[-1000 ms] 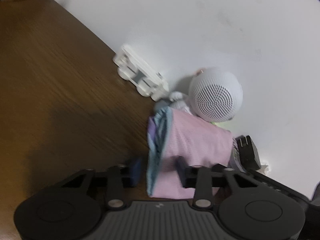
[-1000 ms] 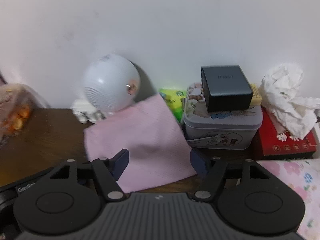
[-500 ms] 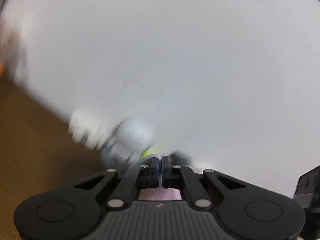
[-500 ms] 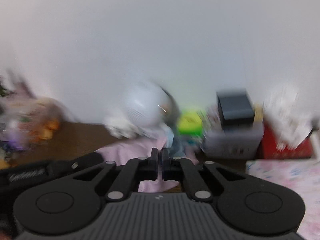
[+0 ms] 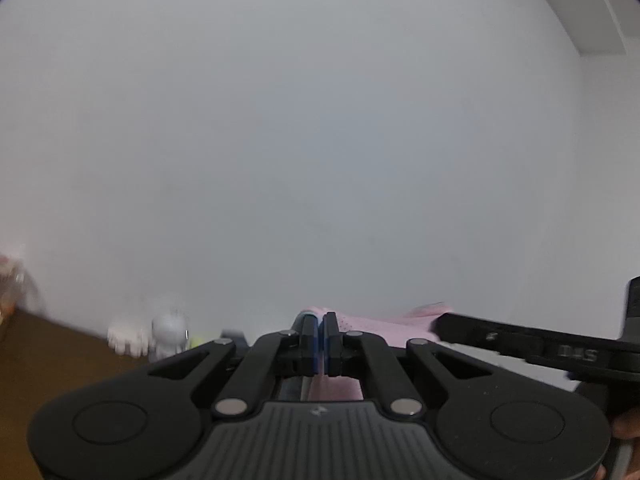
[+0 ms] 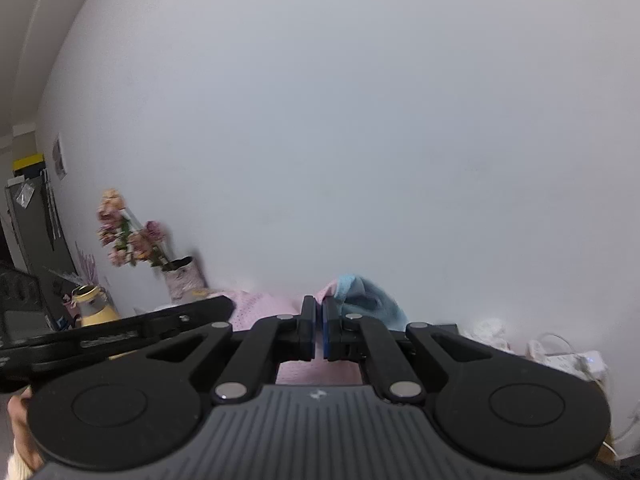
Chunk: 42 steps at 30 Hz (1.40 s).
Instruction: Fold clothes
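Pink garment lifted in front of the white wall — pinched at both ends.
My left hand-held gripper and right hand-held gripper each clamp its top edge, a blue lining bunching beside the right one; the brown counter and flowers sit low, off to the left.

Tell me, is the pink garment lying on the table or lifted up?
Lifted. Both the left gripper and the right gripper are shut on the pink garment, which stretches between them in front of the wall.
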{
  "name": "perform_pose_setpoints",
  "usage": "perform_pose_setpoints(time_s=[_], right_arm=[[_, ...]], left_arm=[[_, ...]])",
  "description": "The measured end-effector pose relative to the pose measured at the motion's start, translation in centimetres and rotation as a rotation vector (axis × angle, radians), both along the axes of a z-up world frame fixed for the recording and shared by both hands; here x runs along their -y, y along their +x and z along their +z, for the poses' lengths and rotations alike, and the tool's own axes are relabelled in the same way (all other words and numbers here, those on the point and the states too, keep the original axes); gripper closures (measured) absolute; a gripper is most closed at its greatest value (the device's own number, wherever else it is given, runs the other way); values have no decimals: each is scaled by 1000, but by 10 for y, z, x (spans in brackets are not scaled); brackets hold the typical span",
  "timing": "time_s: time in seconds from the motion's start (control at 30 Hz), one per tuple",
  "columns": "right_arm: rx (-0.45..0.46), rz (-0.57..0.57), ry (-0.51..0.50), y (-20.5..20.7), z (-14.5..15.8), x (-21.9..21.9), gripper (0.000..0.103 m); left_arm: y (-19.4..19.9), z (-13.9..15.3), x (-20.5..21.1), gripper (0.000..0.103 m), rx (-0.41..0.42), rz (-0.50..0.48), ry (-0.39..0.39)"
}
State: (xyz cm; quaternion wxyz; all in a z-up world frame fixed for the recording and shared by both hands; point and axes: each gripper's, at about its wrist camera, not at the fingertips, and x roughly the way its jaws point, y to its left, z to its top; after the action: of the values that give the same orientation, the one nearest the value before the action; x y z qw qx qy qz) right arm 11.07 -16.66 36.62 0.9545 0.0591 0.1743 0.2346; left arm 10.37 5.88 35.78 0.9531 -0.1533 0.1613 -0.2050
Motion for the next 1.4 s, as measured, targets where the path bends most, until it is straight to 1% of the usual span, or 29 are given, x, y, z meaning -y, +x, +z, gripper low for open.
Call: perform_pose_setpoints(time_s=[0.07,0.13,0.2,0.23,0.27,0.3,0.33,0.4,0.43,0.47,0.53,0.57,0.63,0.7,0.73,0.8,0.83,0.87,0.9,0.93,0.97,1.03,1.07,1.13,1.17,1.23,1.33,1.37,1.4], right_arm=[[0,-13,-39,-31,-7,-1,101],[-44,-38,-86,-42,-31,-4,100],[-156,-68,-151,-35,-81,-10,100],[-213,-80,-187,-30,-112,-11,100],[-270,-92,-225,-25,-144,-12,99],[-289,-88,-225,-35,-163,-7,98],[-303,-82,-219,-46,-180,-2,94],[-331,-71,-207,-70,-214,9,81],[-344,-65,-201,-81,-231,15,57],[-358,-59,-195,-93,-248,20,41],[-385,-47,-183,-116,-282,31,40],[-399,-41,-177,-128,-299,37,40],[-426,-29,-165,-151,-333,48,40],[-422,-40,-159,-151,-342,43,41],[-408,-47,-162,-149,-345,40,42],[-367,-66,-168,-143,-347,36,45],[-358,-65,-183,-140,-352,33,48],[-351,-62,-200,-136,-357,31,58],[-338,-67,-218,-135,-360,28,66],[-325,-73,-237,-133,-363,25,78],[-320,-82,-252,-128,-364,23,97],[-338,-83,-225,-124,-361,26,102],[-317,-80,-198,-124,-349,28,102],[-265,-74,-140,-125,-322,33,102],[-239,-70,-112,-126,-309,35,102],[-106,-81,-91,-136,-257,35,102],[89,-73,-75,-162,-165,34,102],[149,-63,-73,-172,-133,33,102],[208,-62,-73,-183,-106,33,102]], left_arm=[[-10,-18,12,102,-52,0,31],[-12,-48,21,102,-114,8,58],[-7,-100,30,99,-180,40,88],[-6,-129,32,89,-208,51,105],[-9,-166,30,74,-256,58,130],[-19,-199,25,68,-312,55,144],[-35,-225,22,63,-376,29,150],[-73,-276,-2,58,-485,-45,93],[-91,-293,-7,55,-492,-56,87],[-108,-309,-12,51,-495,-64,83],[-126,-323,-15,39,-455,-34,66],[-129,-322,-10,38,-451,4,58],[-119,-317,3,39,-445,-6,77],[-115,-314,18,40,-421,-17,105],[-112,-318,20,40,-434,1,114],[-109,-322,23,46,-457,29,131],[-109,-322,24,58,-463,35,138],[-108,-323,26,67,-479,30,147],[-106,-326,28,91,-495,23,157],[-104,-329,29,99,-510,11,156],[-102,-331,30,100,-511,-5,154],[-97,-327,28,101,-508,-9,127],[-93,-323,27,101,-507,-10,106],[-93,-289,25,101,-414,-4,93],[-95,-261,25,101,-332,-2,94],[-106,-203,22,101,-187,-12,72],[-128,-108,12,101,33,-18,29],[-140,-69,9,101,120,-20,27],[-151,-42,7,101,182,-27,28]])
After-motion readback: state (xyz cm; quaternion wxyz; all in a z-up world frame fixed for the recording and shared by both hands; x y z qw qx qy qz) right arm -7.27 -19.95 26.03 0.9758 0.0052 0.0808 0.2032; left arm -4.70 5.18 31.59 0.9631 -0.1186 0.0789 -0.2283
